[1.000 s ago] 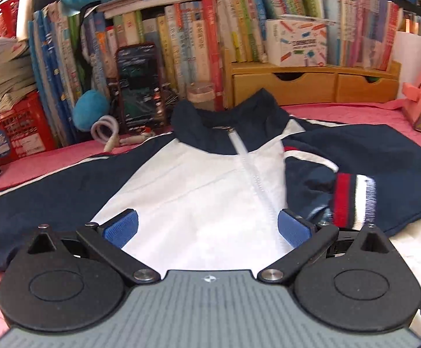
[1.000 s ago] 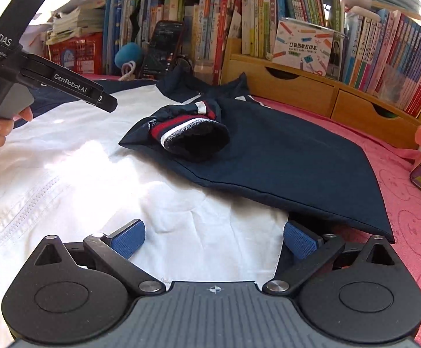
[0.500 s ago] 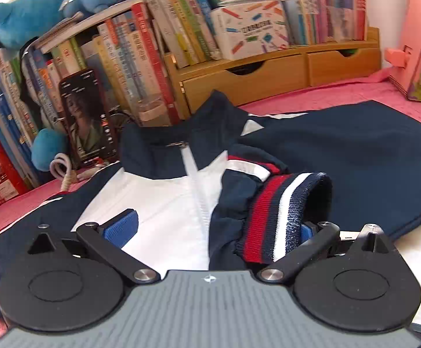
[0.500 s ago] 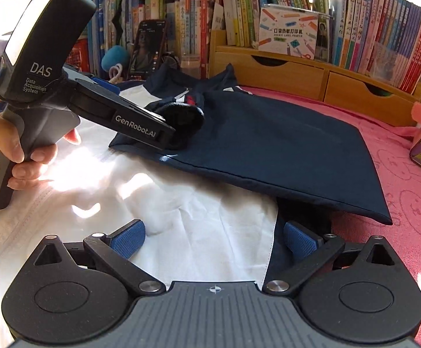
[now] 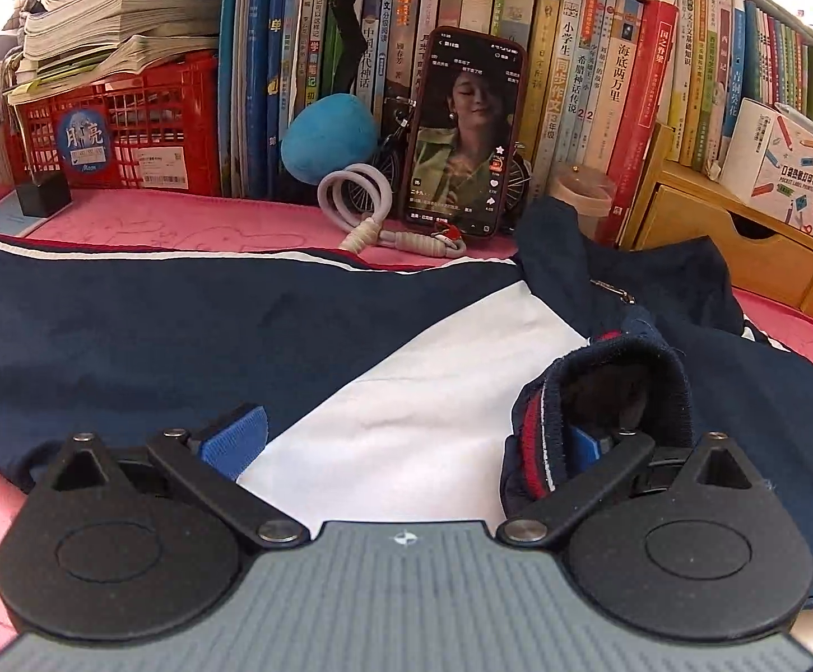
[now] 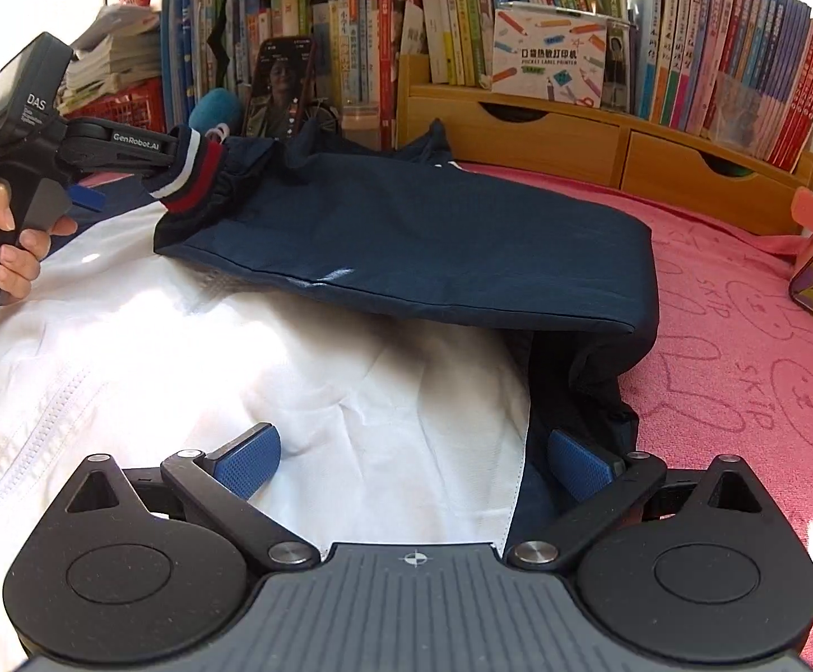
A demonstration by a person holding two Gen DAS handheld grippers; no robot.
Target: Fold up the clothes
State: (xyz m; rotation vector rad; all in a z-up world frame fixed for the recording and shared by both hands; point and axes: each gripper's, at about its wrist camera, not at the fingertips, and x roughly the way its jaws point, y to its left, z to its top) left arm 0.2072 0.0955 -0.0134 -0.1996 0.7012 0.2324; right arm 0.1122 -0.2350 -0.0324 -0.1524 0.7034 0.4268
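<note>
Left wrist view: jacket (image 5: 417, 392) lies flat on the pink mat (image 5: 182, 221); navy sleeves and collar, white front panel, thin white piping along the sleeve; fabric smooth, lightly creased; white zip runs down the front in the right wrist view. Striped cuff (image 5: 540, 437) is ribbed knit, navy with red and white bands; it is slipped over the right finger of the left gripper (image 5: 406, 442); fingers spread wide, not pinching, cuff just hooked on one finger. Left blue pad (image 5: 235, 437) is bare, textured, over the navy/white seam.

Right wrist view: folded sleeve (image 6: 434, 241) lies across the white panel, cuff end raised off the cloth by the left gripper; a hand (image 6: 8, 246) wraps that gripper's grey handle. Right gripper (image 6: 414, 465) is spread apart, holding nothing; its fingers straddle the jacket's lower edge where white meets navy.

Writing: "DAS" and "GenRobot.AI" on the left gripper body; "POCKET LABEL PRINTER" on a white box (image 6: 549, 59) on the wooden drawer unit (image 6: 574, 134); "SKIP" and rabbit outlines pressed into the mat; "Moon" on a round blue sticker on the red plastic crate (image 5: 137, 137). Phone (image 5: 465, 134) stands upright against the books (image 5: 574, 73), screen lit.
</note>
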